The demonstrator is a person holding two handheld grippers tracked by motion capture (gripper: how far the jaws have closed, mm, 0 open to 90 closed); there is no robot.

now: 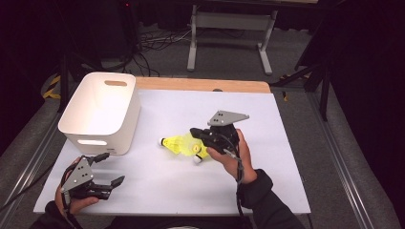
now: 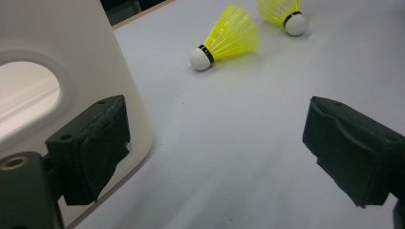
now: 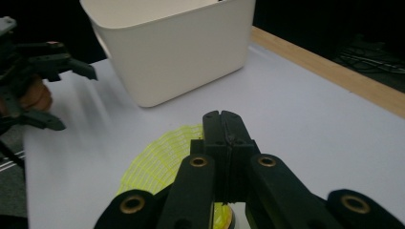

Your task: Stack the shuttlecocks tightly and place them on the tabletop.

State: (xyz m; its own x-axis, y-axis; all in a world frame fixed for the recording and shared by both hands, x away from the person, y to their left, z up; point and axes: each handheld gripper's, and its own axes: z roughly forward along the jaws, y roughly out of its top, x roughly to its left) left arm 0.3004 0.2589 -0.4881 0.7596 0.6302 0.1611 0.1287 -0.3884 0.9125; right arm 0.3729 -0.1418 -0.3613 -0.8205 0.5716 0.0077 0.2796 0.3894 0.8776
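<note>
White table sheet [image 1: 157, 191], wood edge [image 1: 200, 85], dark room behind

The shuttlecocks [image 2: 228, 37] have glossy yellow plastic mesh skirts and smooth white caps. The bin [image 1: 100, 112] is smooth, faintly shiny white plastic. The worktop [image 1: 191, 186] is matt white with a bare wood edge. The left tongs [image 2: 215, 152] carry rough, matt black pads [image 2: 102, 143].

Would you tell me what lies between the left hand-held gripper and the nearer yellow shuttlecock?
Nothing: in the left gripper view, bare white table separates the left hand-held gripper from the shuttlecock.
</note>
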